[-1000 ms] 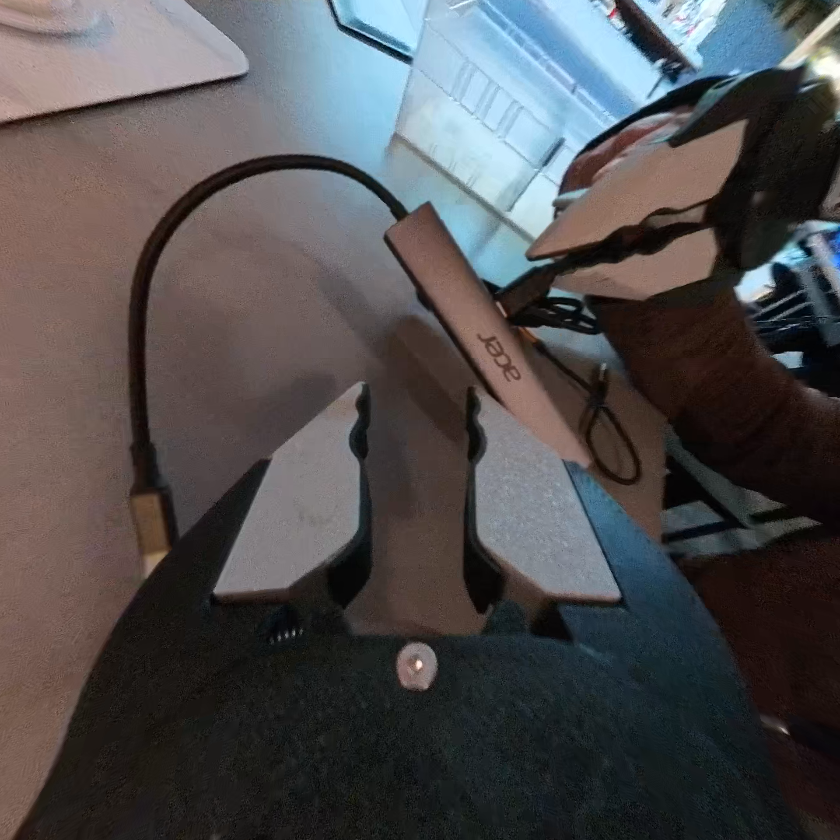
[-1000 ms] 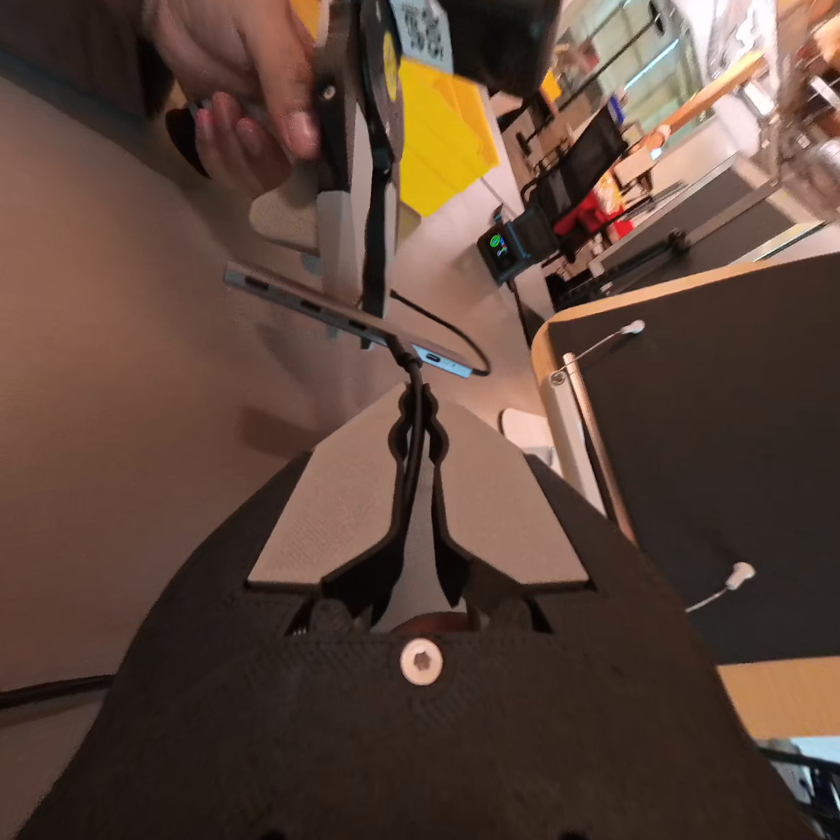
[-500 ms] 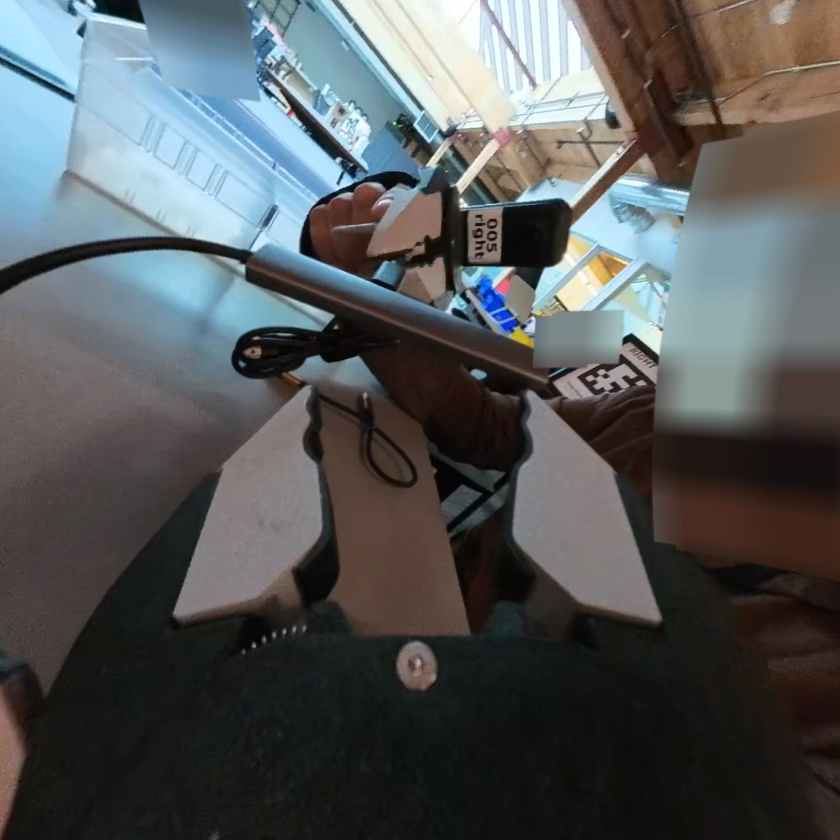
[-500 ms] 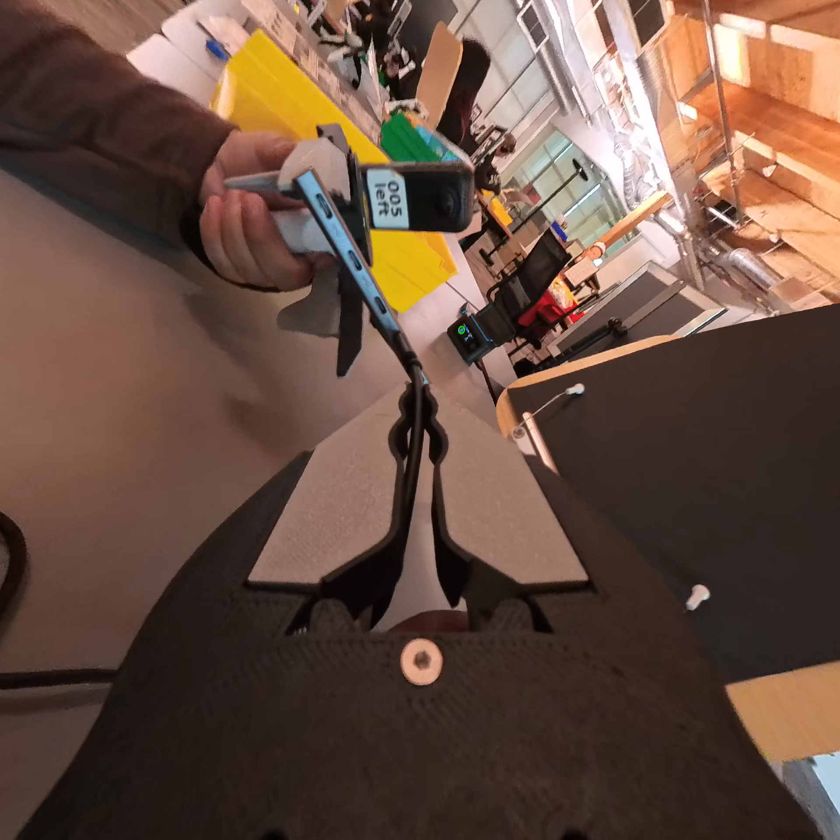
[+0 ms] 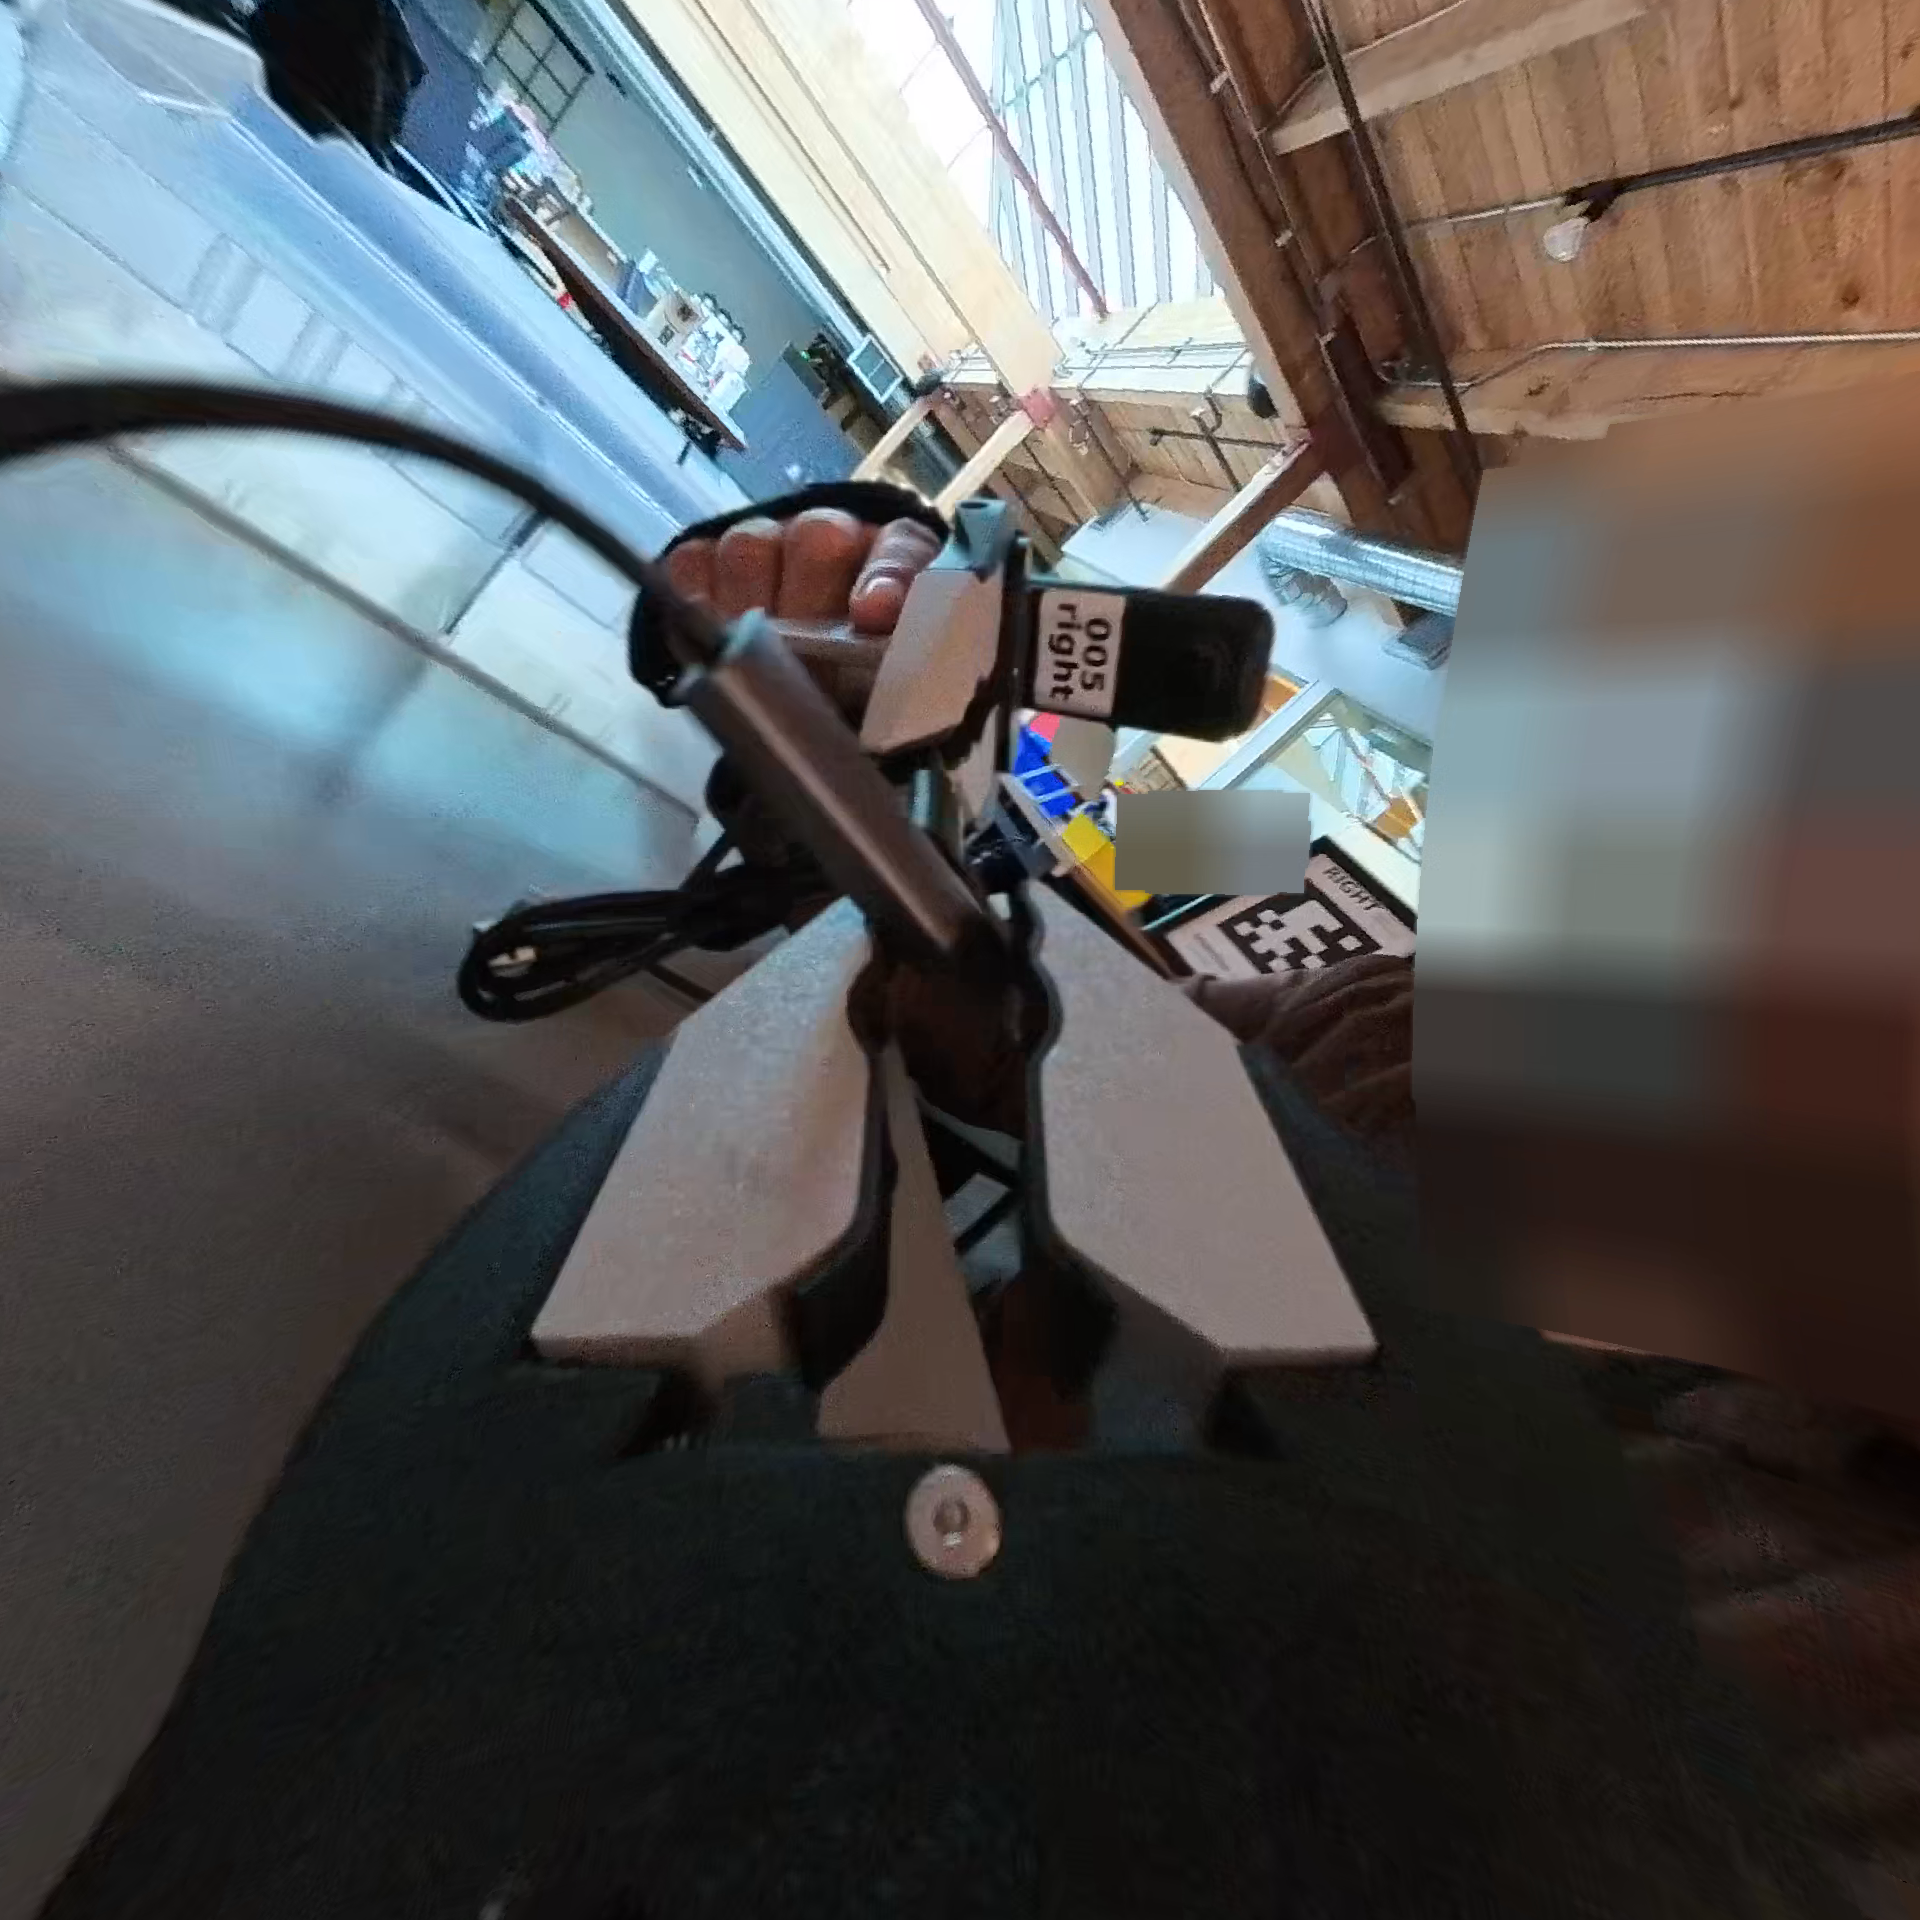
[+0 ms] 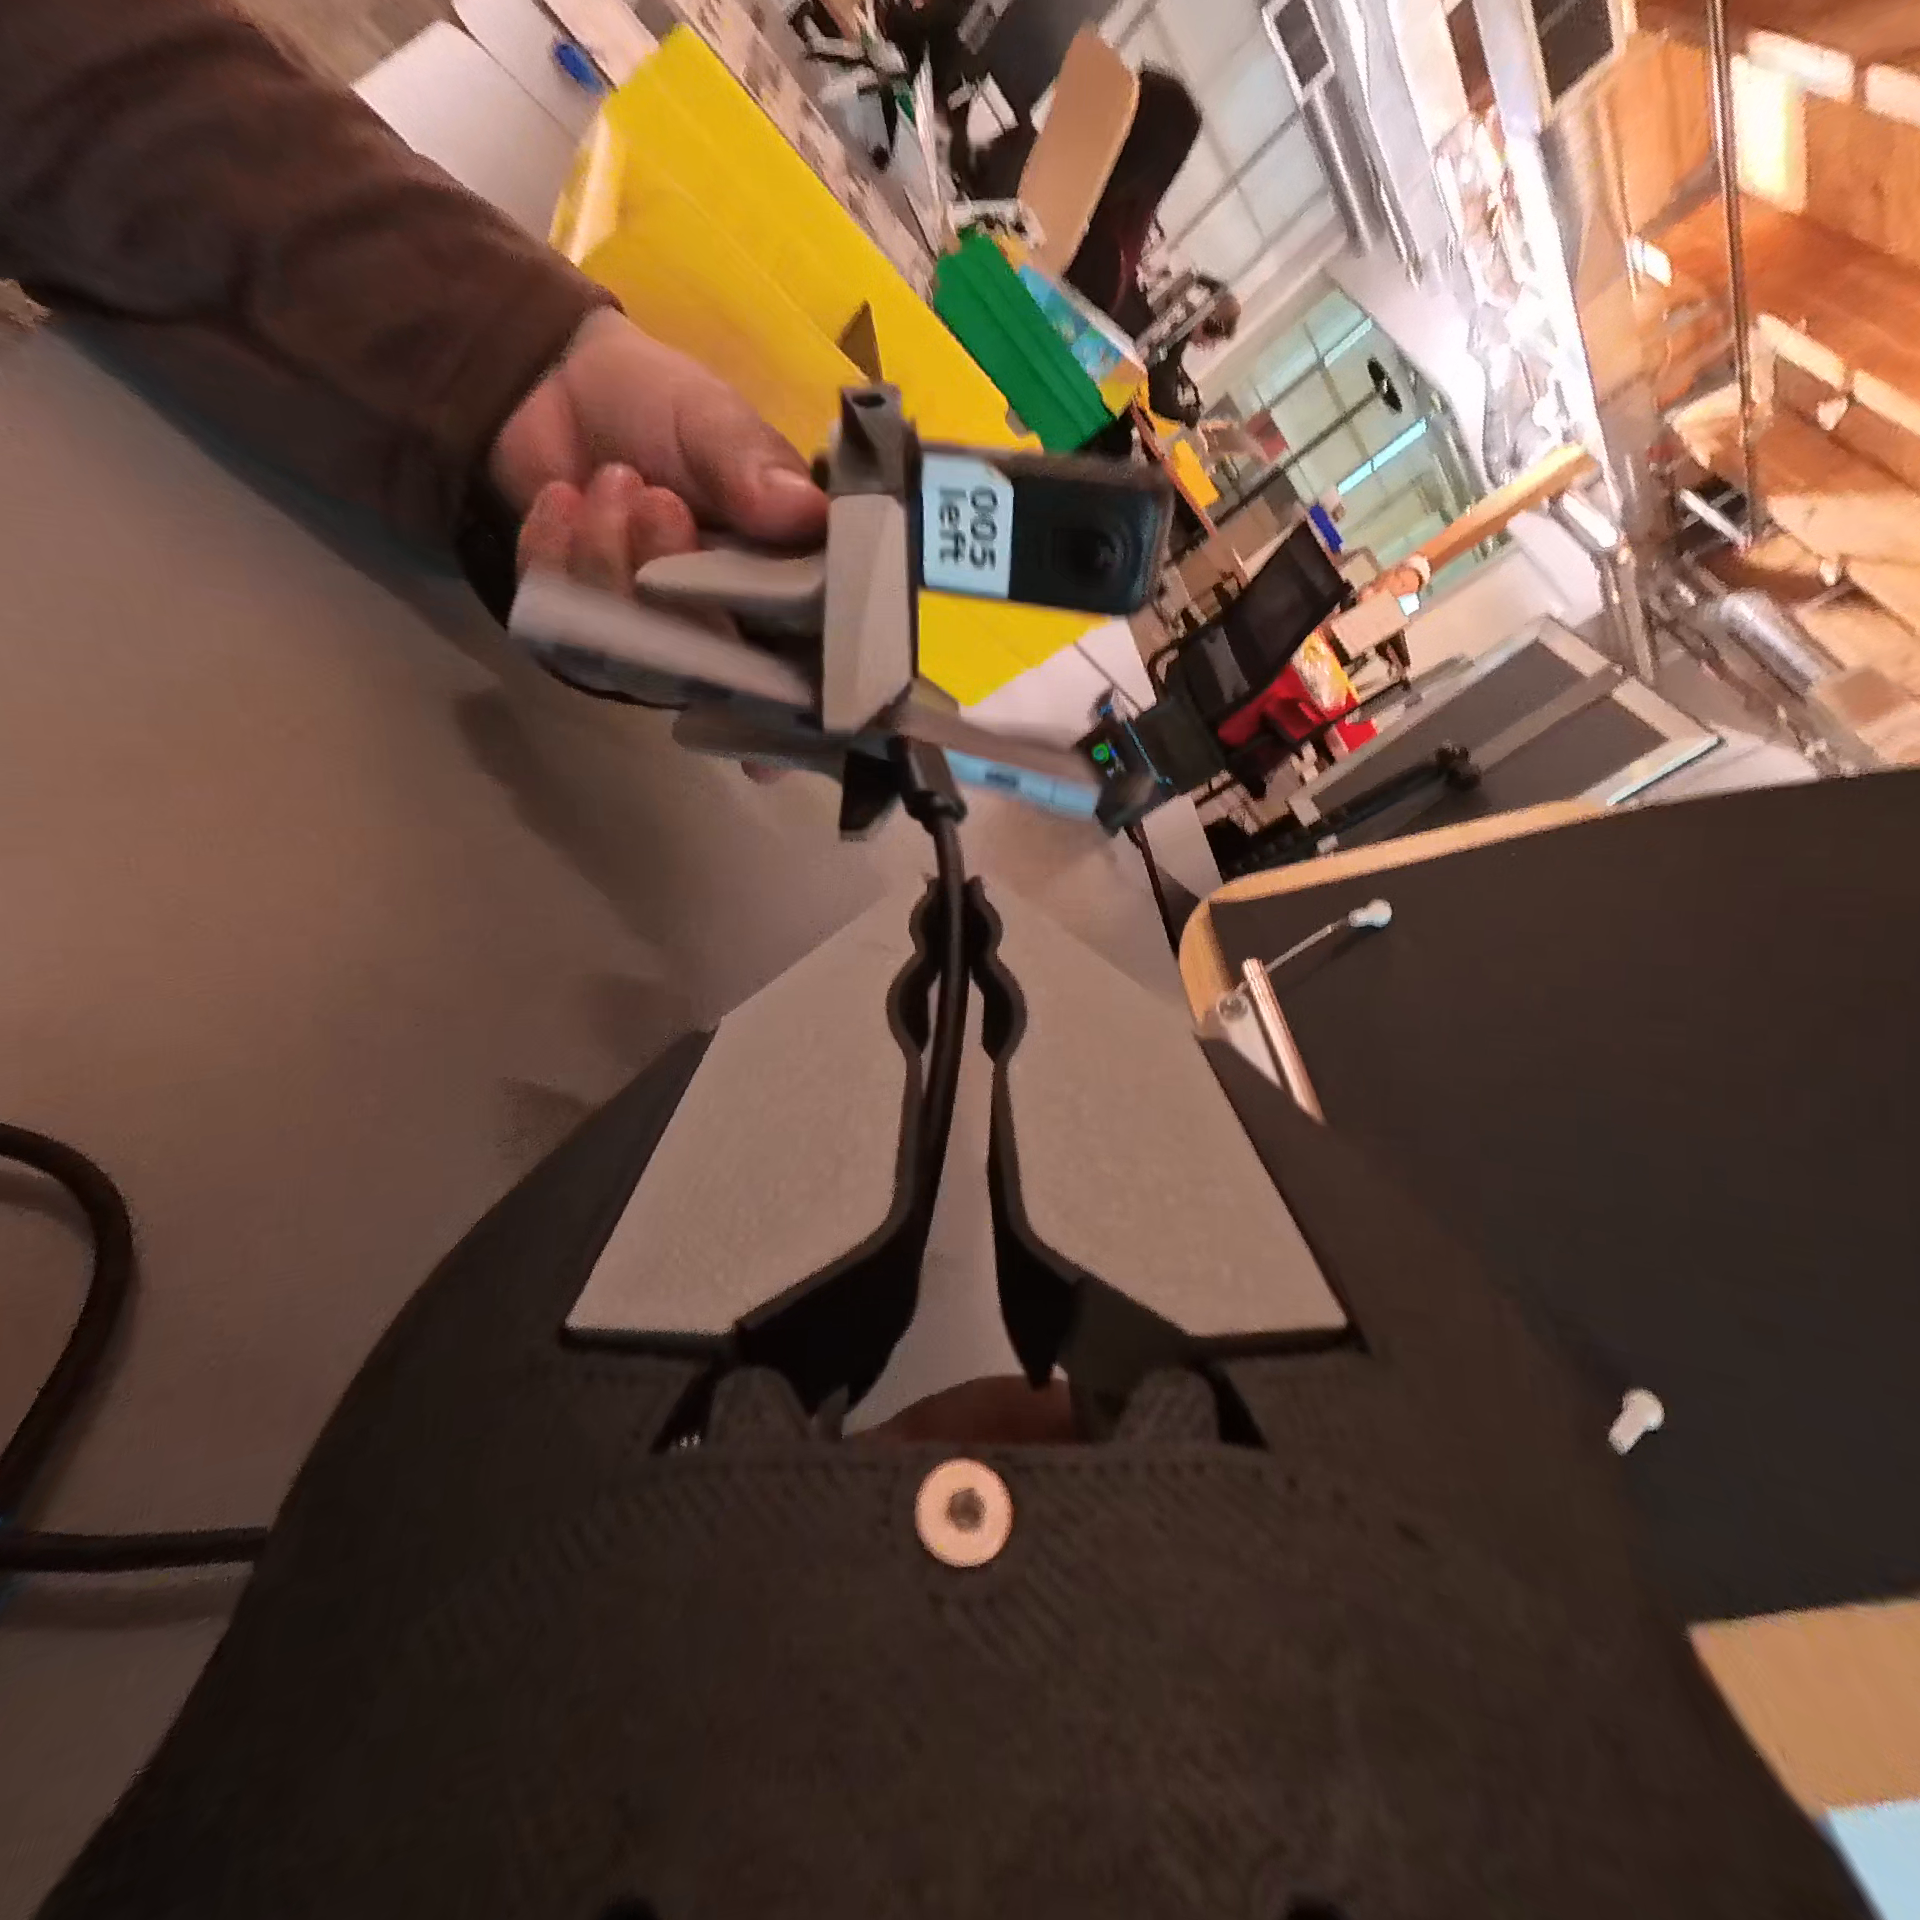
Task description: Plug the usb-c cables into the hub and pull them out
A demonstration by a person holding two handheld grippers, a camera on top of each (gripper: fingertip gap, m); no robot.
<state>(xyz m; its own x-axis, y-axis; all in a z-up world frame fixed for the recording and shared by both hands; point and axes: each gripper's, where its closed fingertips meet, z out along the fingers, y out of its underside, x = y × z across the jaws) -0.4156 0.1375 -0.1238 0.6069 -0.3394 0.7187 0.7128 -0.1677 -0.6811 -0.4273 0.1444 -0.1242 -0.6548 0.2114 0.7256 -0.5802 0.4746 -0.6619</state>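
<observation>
My left gripper [image 5: 951,925] is shut on the near end of the grey hub [image 5: 821,769], which it holds in the air, tilted up and away. The hub's own black cable [image 5: 364,426] arcs off to the left. My right gripper [image 6: 951,914] is shut on a thin black USB-C cable [image 6: 940,1039]. The cable's plug [image 6: 930,779] sits in a port on the hub's side [image 6: 644,670]. In the right wrist view a hand holds the left gripper [image 6: 868,623] over the hub. The right gripper also shows in the left wrist view [image 5: 935,665], behind the hub.
A bundle of black cables [image 5: 582,935] lies on the grey table [image 5: 208,1039]. A thick black cable [image 6: 94,1299] loops at the left. A black panel with a wooden edge [image 6: 1558,1039] stands close on the right. A yellow box [image 6: 748,260] is behind. Less than 4 cm separates the two grippers' tips.
My left gripper has closed on the hub, which has risen off the table and turned. My right gripper has kept its hold on the cable and risen with it.
</observation>
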